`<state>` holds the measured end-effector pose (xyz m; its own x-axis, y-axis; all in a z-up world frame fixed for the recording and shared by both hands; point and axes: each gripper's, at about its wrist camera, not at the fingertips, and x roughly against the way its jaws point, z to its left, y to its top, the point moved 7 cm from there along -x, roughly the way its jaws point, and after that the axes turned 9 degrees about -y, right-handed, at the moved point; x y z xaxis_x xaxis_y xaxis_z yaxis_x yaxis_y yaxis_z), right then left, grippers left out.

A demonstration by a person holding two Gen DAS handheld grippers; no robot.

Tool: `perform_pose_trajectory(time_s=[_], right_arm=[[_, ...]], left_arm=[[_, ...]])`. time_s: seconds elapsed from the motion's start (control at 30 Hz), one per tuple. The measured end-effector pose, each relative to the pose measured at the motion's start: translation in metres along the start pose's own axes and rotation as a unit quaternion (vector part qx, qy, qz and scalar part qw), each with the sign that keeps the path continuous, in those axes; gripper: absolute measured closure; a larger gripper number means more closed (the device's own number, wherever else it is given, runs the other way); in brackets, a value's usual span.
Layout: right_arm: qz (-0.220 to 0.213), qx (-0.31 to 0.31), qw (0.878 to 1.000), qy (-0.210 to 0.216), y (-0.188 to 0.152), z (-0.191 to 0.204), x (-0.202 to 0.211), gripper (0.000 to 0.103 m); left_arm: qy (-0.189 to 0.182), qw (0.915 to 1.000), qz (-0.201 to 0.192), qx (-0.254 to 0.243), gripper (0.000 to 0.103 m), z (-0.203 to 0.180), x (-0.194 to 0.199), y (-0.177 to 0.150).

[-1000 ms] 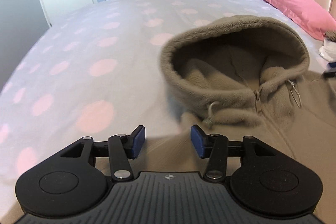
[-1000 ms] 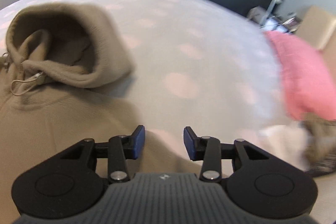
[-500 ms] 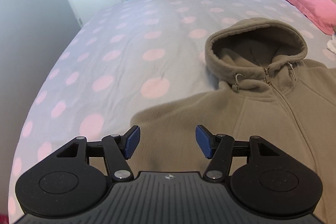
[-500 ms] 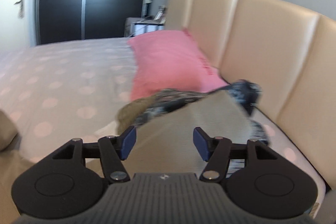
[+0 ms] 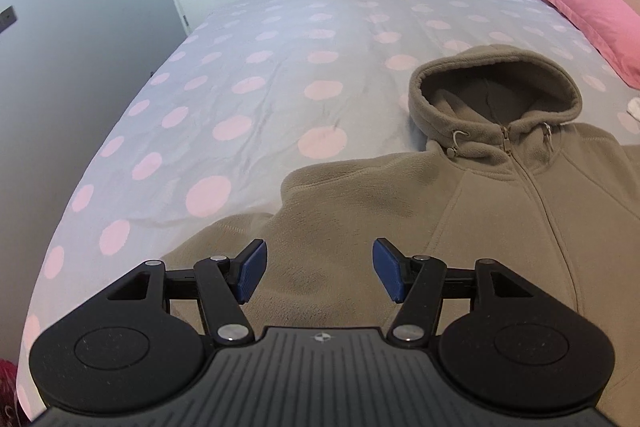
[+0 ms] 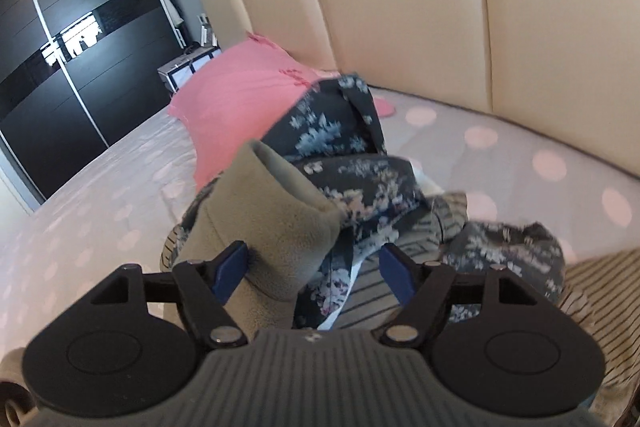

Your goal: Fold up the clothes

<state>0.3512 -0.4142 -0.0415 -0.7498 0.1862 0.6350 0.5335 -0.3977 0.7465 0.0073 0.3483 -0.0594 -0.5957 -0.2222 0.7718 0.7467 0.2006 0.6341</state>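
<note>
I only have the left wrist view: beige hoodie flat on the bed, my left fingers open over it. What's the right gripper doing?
Observer: The right gripper is open; a beige fleece sleeve stands between its fingers, unclamped.
Operator: Anything else close to it?
Observer: A dark floral garment lies just behind the sleeve.
Operator: And underneath?
Observer: A striped garment is spread below the gripper's right side.

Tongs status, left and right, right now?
Left tongs: open, empty, above the hoodie.
Right tongs: open, a grey fleece sleeve between them, not gripped.
</note>
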Motion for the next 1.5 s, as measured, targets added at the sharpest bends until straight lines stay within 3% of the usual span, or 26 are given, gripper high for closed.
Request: perform_pose_trajectory(time_s=[0.03, 0.1, 0.17, 0.37, 0.57, 0.73, 0.93, 1.0, 1.13, 1.2, 1.27, 1.4, 1.5], right_arm=[[-0.006, 0.007, 1.0, -0.002, 0.001, 0.002, 0.006, 0.042], [-0.017, 0.022, 1.0, -0.005, 0.003, 0.007, 0.019, 0.076], [-0.029, 0.037, 0.999, -0.009, 0.004, 0.012, 0.031, 0.085], [-0.063, 0.081, 0.995, -0.02, 0.009, 0.026, 0.069, 0.09], [-0.129, 0.134, 0.982, -0.041, 0.034, 0.018, 0.141, 0.091], [-0.086, 0.096, 0.989, -0.069, 0.03, -0.04, 0.126, 0.091], [-0.031, 0.082, 0.992, -0.089, -0.009, -0.067, 0.093, 0.083], [-0.043, 0.093, 0.989, -0.107, -0.011, -0.067, 0.097, 0.066], [-0.119, 0.142, 0.972, -0.144, -0.01, -0.053, 0.123, 0.053], [-0.152, 0.151, 0.968, -0.129, -0.014, -0.04, 0.14, 0.043], [-0.153, 0.152, 0.972, -0.092, -0.025, -0.022, 0.148, 0.041], [-0.094, 0.145, 0.985, -0.01, -0.065, 0.022, 0.145, 0.04], [-0.042, 0.163, 0.985, 0.033, -0.101, 0.062, 0.137, 0.04]], left_arm=[[0.002, 1.0, 0.0, 0.003, 0.046, 0.001, -0.001, 0.0], [0.004, 1.0, 0.002, 0.003, 0.046, 0.0, -0.003, 0.0], [0.006, 1.0, 0.005, 0.002, 0.046, 0.0, -0.006, 0.0], [0.005, 1.0, 0.003, -0.006, 0.046, -0.008, -0.004, 0.002], [-0.005, 0.9999, -0.011, -0.011, 0.046, -0.011, 0.009, 0.005], [-0.011, 0.9997, -0.018, -0.008, 0.046, -0.008, 0.014, 0.004], [0.005, 0.9998, -0.018, 0.008, 0.046, 0.018, 0.016, 0.0], [0.014, 0.9995, -0.019, 0.022, 0.046, 0.034, 0.017, -0.003], [0.045, 0.9968, -0.017, 0.063, 0.046, 0.08, 0.02, -0.016], [0.056, 0.9942, -0.014, 0.091, 0.046, 0.103, 0.021, -0.026], [0.066, 0.9908, -0.007, 0.118, 0.046, 0.125, 0.021, -0.039], [0.088, 0.9833, 0.018, 0.158, 0.046, 0.159, 0.017, -0.064], [0.095, 0.9741, 0.048, 0.199, 0.046, 0.182, 0.012, -0.087]])
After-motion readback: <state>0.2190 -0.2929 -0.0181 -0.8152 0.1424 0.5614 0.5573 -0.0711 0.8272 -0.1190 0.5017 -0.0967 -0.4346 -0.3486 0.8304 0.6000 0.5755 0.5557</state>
